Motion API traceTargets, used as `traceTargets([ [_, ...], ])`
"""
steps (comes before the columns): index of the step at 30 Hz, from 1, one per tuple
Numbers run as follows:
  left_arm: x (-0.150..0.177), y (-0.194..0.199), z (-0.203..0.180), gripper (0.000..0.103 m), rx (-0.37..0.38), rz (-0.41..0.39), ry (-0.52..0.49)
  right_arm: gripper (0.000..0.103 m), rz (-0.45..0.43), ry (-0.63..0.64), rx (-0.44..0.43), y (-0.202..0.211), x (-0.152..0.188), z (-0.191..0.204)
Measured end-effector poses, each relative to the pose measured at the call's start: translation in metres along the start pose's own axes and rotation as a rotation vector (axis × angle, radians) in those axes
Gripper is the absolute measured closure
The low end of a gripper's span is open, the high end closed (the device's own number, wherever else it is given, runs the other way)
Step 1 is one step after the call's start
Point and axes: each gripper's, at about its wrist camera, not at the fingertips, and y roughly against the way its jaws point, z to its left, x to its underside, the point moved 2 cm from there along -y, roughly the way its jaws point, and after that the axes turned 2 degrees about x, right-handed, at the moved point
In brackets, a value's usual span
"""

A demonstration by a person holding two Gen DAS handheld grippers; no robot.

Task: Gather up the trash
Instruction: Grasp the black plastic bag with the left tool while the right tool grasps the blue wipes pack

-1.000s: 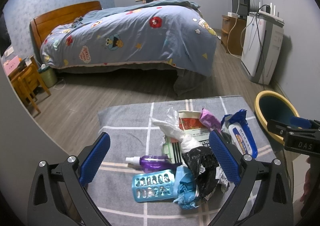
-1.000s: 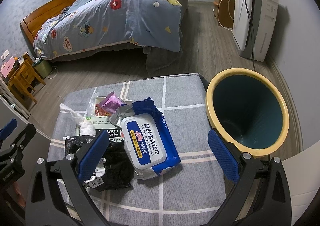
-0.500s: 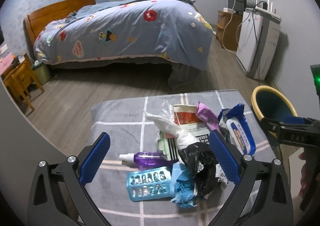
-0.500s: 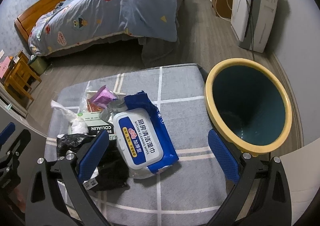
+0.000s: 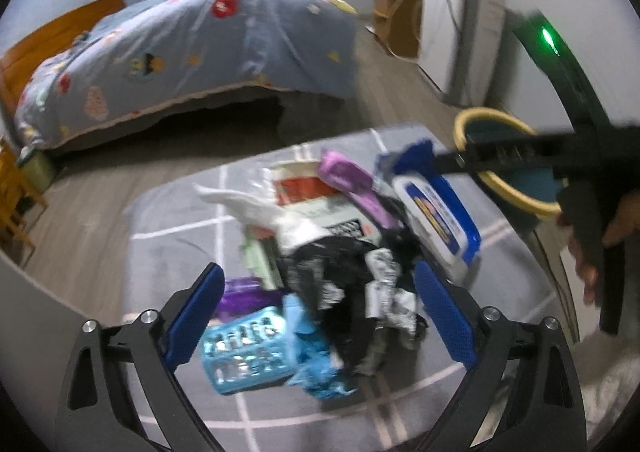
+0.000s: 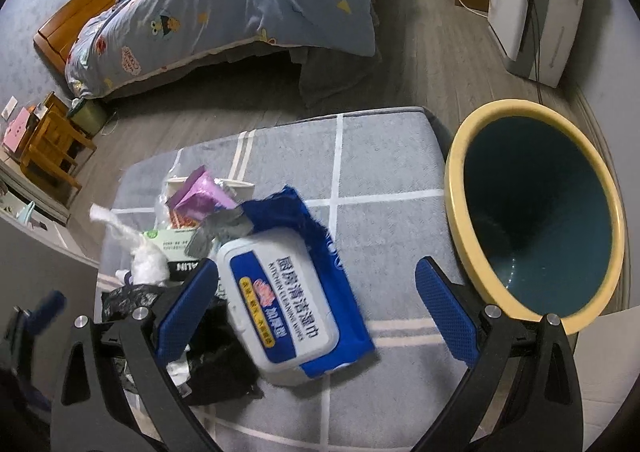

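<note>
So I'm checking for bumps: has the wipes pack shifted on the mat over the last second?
No. The wipes pack sits at the same spot against the mat's white stripes; only the camera came closer.

The left gripper hangs wide open above a heap of rubbish on a grey checked bench; the view is motion-blurred. Between its blue fingers lie a black plastic bag, a light blue tray and a purple bottle. Beyond sit a white tissue and a blue-and-white wipes pack. At right, the right gripper crosses before a yellow-rimmed bin, held by a hand.
</note>
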Motion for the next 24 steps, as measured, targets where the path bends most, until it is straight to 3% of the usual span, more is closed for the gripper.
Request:
traceTargets([
  [2,0.001,-0.008,-0.012,0.01,-0.001,0.011,-0.061,0.009,0.007,-0.017,-0.007,-0.002,-0.001,-0.004],
  [4,0.001,-0.016,-0.022,0.024,-0.003,0.031,-0.121,0.011,0.018,-0.019,-0.013,-0.005,-0.001,-0.007],
  [6,0.001,-0.028,-0.03,0.048,-0.039,0.069,-0.195,0.014,0.033,-0.013,-0.019,-0.008,0.0,-0.007],
  [7,0.001,-0.031,-0.031,0.052,-0.048,0.074,-0.206,0.017,0.039,-0.006,-0.021,-0.01,0.0,-0.007],
  [9,-0.001,-0.035,-0.031,0.075,-0.063,0.084,-0.217,0.02,0.05,0.008,-0.03,-0.013,0.002,-0.007],
  [11,-0.006,-0.036,-0.025,0.085,-0.08,0.083,-0.222,0.022,0.066,0.018,-0.047,-0.017,0.002,-0.007],
  [15,-0.014,-0.034,-0.002,0.093,-0.112,0.08,-0.154,0.022,0.092,0.054,-0.082,-0.02,0.009,0.0],
  [20,-0.019,-0.029,0.012,0.094,-0.123,0.063,-0.102,0.022,0.127,0.048,-0.064,-0.03,0.011,-0.003],
  [24,-0.026,-0.02,0.019,0.094,-0.136,0.026,-0.081,0.025,0.089,0.005,-0.076,-0.033,-0.003,-0.011],
])
